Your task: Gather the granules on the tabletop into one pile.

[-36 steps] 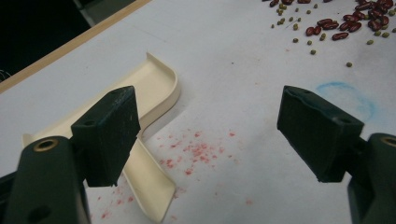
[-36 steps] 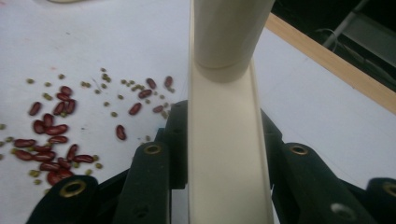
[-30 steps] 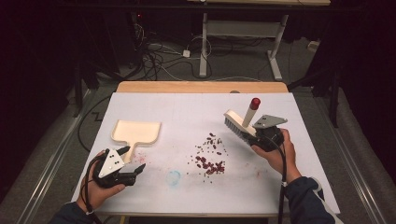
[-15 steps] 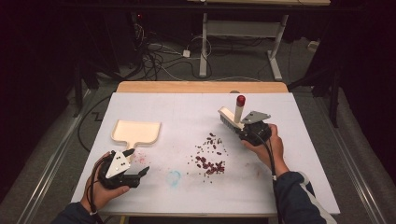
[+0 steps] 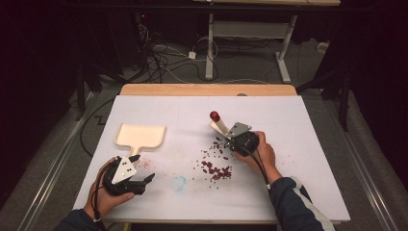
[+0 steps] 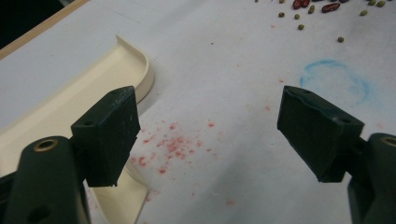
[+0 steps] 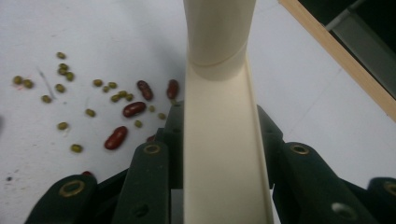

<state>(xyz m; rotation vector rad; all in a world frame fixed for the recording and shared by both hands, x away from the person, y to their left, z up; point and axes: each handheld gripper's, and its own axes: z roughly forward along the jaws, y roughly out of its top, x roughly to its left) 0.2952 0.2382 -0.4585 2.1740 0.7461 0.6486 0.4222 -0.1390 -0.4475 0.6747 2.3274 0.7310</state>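
High view: our right gripper (image 5: 230, 136) clamps the cream plastic brush handle (image 5: 220, 126) at the scattered red and green beans' (image 5: 215, 169) one o'clock; our left gripper (image 5: 143, 169) gapes empty.

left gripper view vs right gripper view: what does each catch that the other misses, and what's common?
Left gripper view: the open left tool, nothing between its jaws, above red specks; the cream dustpan beside one jaw; a faint blue ring on the sheet.

Right gripper view: the right tool shut on the brush, whose cream handle runs up the picture; the table's wooden edge at upper right.

Both: the white sheet and the scattered beans, dark red and small green, lying on it.
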